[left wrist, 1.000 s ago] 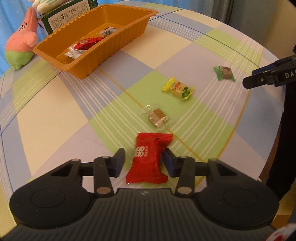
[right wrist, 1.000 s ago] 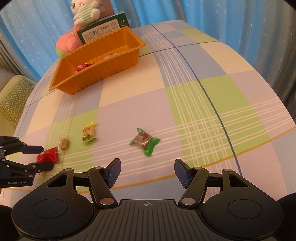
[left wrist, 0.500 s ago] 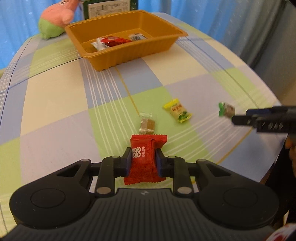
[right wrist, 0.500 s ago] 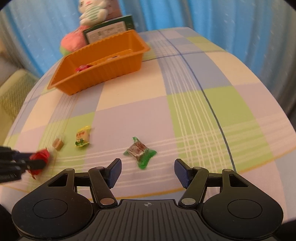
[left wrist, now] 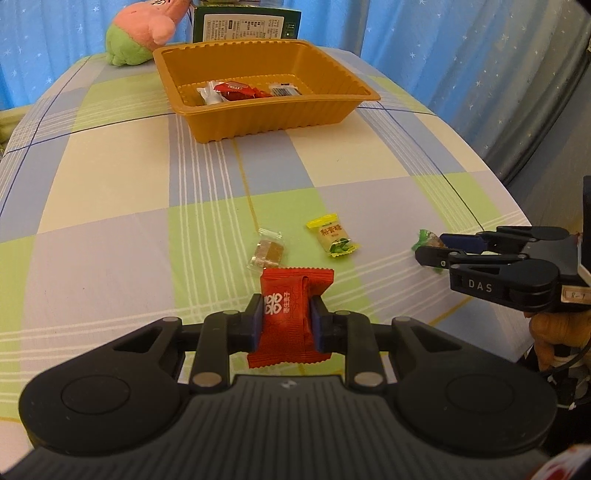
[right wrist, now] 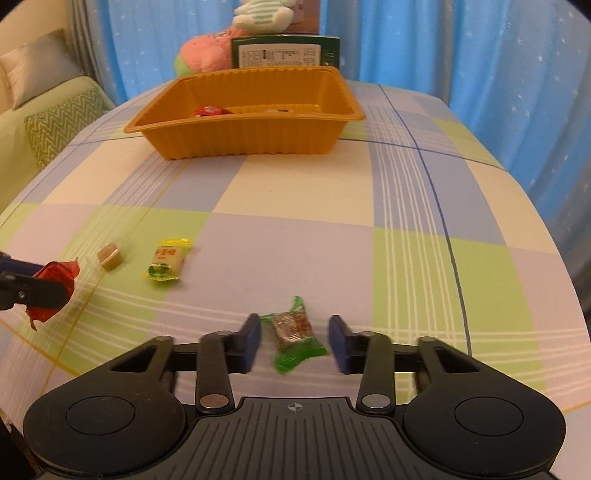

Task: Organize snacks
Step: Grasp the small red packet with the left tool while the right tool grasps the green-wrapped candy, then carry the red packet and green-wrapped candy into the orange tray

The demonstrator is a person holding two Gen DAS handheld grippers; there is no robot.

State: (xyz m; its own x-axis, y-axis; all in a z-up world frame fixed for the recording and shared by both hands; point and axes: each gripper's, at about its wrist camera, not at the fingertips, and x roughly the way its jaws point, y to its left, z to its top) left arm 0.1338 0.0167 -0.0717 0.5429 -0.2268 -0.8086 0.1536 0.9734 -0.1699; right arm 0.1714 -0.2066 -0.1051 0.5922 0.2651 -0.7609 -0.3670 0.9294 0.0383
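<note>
My left gripper (left wrist: 286, 319) is shut on a red snack packet (left wrist: 290, 315) and holds it above the checked tablecloth. It also shows in the right wrist view (right wrist: 51, 286). My right gripper (right wrist: 295, 341) is open, with a green-wrapped candy (right wrist: 293, 334) lying on the cloth between its fingers. In the left wrist view the right gripper (left wrist: 430, 247) partly hides that candy (left wrist: 424, 236). A yellow candy (left wrist: 332, 240) and a clear-wrapped brown candy (left wrist: 267, 253) lie on the cloth. An orange tray (left wrist: 280, 114) at the far end holds a few snacks.
Behind the tray stand a green box (left wrist: 245, 24) and a pink and green plush toy (left wrist: 142, 31). A white plush (right wrist: 264, 13) sits on the box. Blue curtains hang behind. The table's right edge (left wrist: 513, 206) drops off near my right gripper.
My left gripper closed on the red packet and lifted it off the cloth. My right gripper moved forward and down until its fingers flank the green candy.
</note>
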